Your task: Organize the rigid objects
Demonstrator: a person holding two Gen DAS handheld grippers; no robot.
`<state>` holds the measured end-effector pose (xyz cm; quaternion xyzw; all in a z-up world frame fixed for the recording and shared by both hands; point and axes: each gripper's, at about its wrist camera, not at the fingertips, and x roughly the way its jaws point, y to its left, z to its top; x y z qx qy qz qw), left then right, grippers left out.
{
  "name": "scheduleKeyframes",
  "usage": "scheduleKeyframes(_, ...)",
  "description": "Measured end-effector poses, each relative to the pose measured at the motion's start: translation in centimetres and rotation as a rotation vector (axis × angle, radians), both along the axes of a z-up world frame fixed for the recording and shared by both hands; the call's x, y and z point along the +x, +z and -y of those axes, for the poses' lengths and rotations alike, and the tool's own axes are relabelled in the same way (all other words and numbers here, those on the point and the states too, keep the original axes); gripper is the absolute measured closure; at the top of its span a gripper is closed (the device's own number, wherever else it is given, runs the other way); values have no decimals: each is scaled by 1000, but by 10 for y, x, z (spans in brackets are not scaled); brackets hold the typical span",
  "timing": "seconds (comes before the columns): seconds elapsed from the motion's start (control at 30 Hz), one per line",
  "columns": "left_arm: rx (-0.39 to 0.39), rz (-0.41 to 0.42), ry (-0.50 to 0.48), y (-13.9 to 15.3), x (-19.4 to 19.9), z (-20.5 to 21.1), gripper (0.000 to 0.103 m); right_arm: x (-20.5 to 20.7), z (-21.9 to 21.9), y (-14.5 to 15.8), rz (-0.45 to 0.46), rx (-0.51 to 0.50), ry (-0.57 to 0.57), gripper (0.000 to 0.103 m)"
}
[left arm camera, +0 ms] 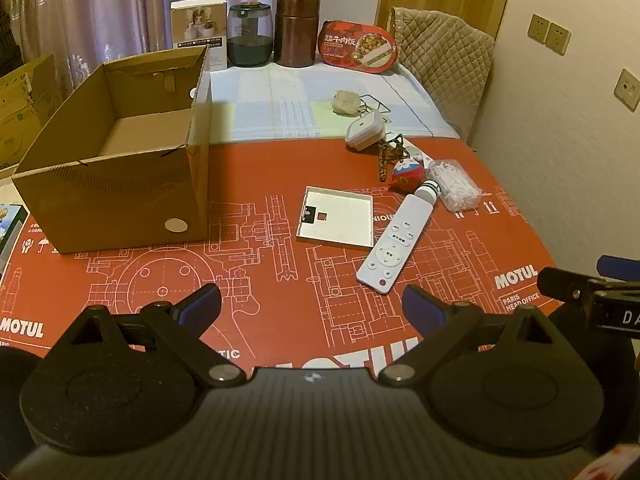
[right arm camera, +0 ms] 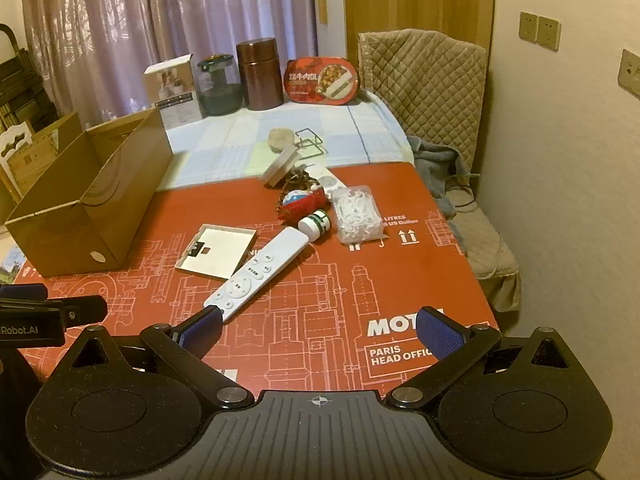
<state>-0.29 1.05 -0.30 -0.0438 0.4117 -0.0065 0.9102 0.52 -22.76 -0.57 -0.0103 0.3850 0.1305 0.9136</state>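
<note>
An open cardboard box (left arm camera: 120, 184) (right arm camera: 88, 200) stands empty on the left of the red mat. A white remote (left arm camera: 394, 242) (right arm camera: 256, 272) lies mid-table beside a flat white square plate (left arm camera: 336, 218) (right arm camera: 218, 250). Behind them lie a small white bottle (left arm camera: 429, 192) (right arm camera: 316, 224), a red toy (left arm camera: 408, 174) (right arm camera: 304, 202), a clear box of white clips (left arm camera: 454, 184) (right arm camera: 358, 214), a white square case (left arm camera: 366, 128) (right arm camera: 280, 166) and a beige lump (left arm camera: 346, 101) (right arm camera: 281, 139). My left gripper (left arm camera: 312, 304) is open and empty, near the table's front. My right gripper (right arm camera: 320, 328) is open and empty, just short of the remote's near end.
Jars (left arm camera: 296, 30), a white carton (left arm camera: 199, 28) and a red food pack (left arm camera: 358, 46) line the table's far edge. A padded chair (right arm camera: 424, 80) stands at the right. A checked cloth (left arm camera: 304, 100) covers the far half. The wall is close on the right.
</note>
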Motion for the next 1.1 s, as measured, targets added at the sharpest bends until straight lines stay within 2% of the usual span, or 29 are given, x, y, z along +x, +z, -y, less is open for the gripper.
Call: scheduleKeyframes(1.1,-13,-6,11,-4,0,-4,8,0,-5,-2,-3,-2,4,3)
